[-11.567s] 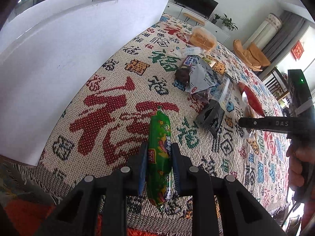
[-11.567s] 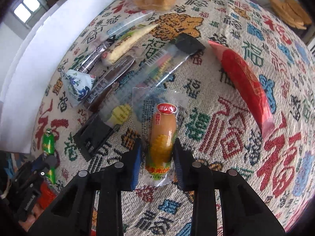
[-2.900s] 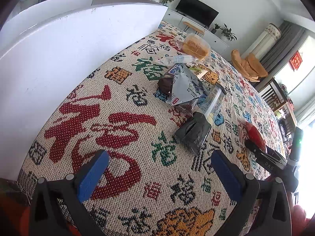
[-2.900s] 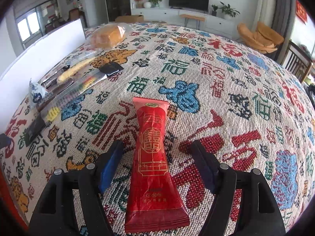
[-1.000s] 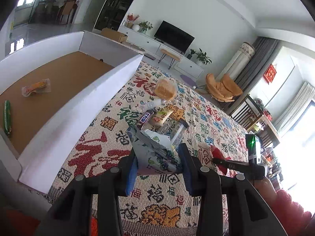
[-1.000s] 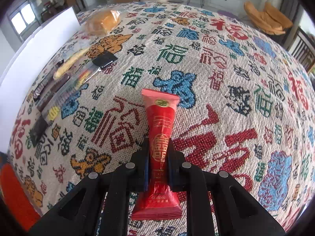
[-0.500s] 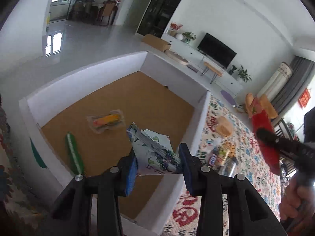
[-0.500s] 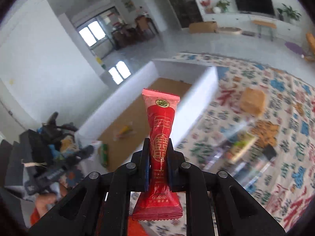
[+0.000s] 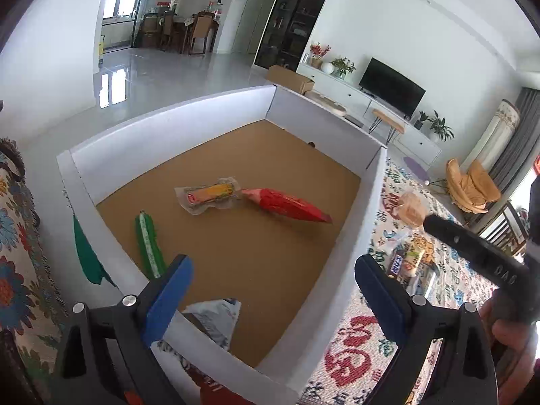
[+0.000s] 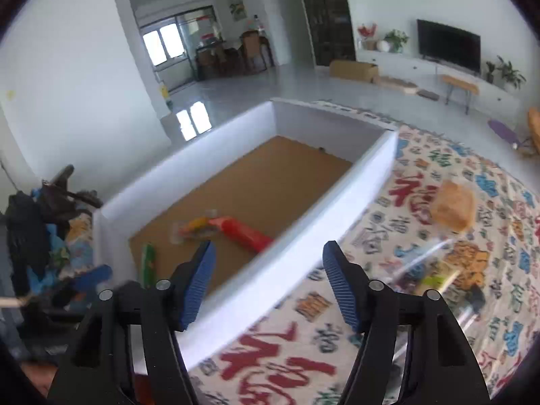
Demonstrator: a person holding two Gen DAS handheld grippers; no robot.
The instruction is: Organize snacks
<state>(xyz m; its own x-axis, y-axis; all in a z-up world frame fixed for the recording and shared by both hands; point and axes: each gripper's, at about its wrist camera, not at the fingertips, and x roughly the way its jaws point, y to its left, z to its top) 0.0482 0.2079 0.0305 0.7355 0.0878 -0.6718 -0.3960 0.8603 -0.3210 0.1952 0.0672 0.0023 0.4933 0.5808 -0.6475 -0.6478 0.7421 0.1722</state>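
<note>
A white box [image 9: 364, 199] with a brown floor holds a green sausage [image 9: 148, 246], a clear-wrapped orange sausage [image 9: 209, 194], a red packet [image 9: 287, 204] and a white-blue packet [image 9: 216, 320] at its near wall. My left gripper [image 9: 270, 290] is open and empty above the box's near corner. My right gripper [image 10: 266, 283] is open and empty above the box's long wall [image 10: 303, 246]. The red packet [image 10: 246, 233] and both sausages show in the right wrist view too. More snacks [image 9: 408, 260] lie on the patterned cloth to the right of the box.
A bread bag [image 10: 452, 206] and several wrapped snacks [image 10: 435, 270] lie on the patterned cloth [image 10: 293, 368]. The right gripper's body [image 9: 472, 249] reaches in at the right of the left view. The left gripper [image 10: 84, 283] shows beside the box.
Both grippers opened. The white-blue packet dropped from the left gripper into the box's near corner. The red packet left the right gripper and lies on the box floor.
</note>
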